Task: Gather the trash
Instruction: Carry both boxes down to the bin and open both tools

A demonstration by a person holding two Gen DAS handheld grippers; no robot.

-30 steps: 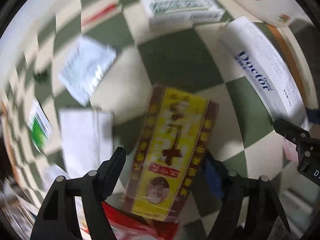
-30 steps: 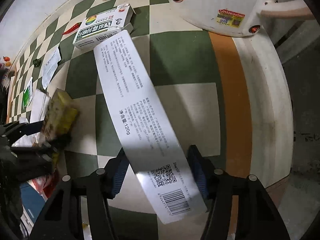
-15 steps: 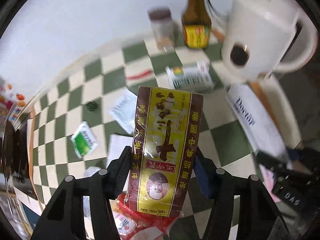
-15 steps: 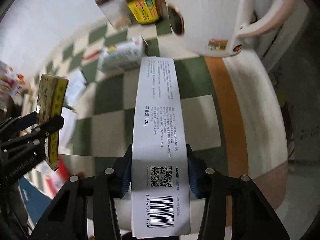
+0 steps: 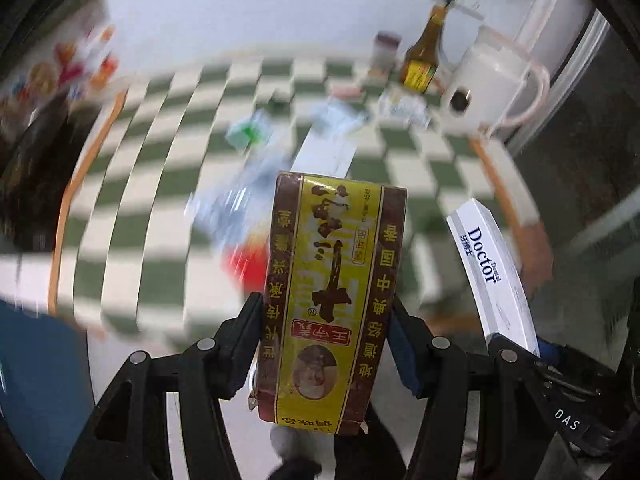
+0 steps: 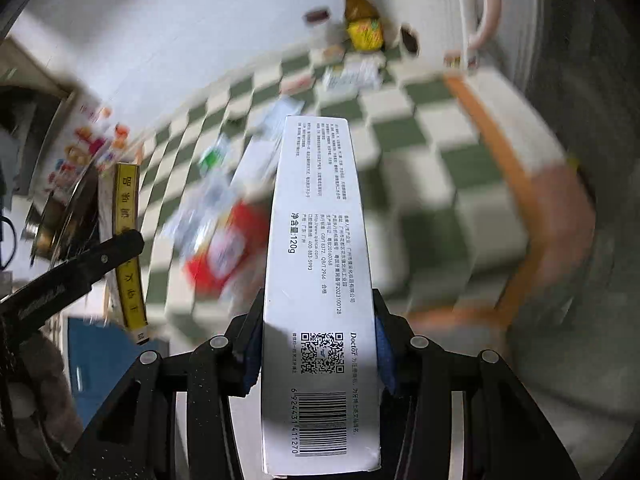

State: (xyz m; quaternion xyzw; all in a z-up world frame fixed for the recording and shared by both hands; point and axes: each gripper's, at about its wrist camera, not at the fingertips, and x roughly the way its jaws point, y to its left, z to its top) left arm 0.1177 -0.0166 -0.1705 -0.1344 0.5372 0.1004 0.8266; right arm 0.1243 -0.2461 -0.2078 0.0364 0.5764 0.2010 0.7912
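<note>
My left gripper (image 5: pixel 326 344) is shut on a yellow and brown box (image 5: pixel 330 292) with red print, held upright high above the checked tablecloth (image 5: pixel 152 184). My right gripper (image 6: pixel 316 344) is shut on a long white toothpaste box (image 6: pixel 318 264) marked "Doctor", also lifted well off the table. The left wrist view shows the white toothpaste box (image 5: pixel 494 276) at the right, and the right wrist view shows the yellow and brown box (image 6: pixel 128 240) at the left. Blurred wrappers lie below on the cloth: a red packet (image 6: pixel 222 252), a green sachet (image 5: pixel 250 132) and white papers (image 5: pixel 328 152).
At the far edge stand a white kettle (image 5: pixel 492 92), a brown sauce bottle (image 5: pixel 422 60), a small jar (image 5: pixel 386 50) and a white medicine box (image 6: pixel 352 74). An orange band (image 6: pixel 500 168) edges the cloth at the right. Something blue (image 5: pixel 36 368) lies at the lower left.
Both grippers closed on their boxes and rose fast away from the table, carrying the boxes. The tabletop now looks far smaller and blurred, and the wall and kettle have come into view.
</note>
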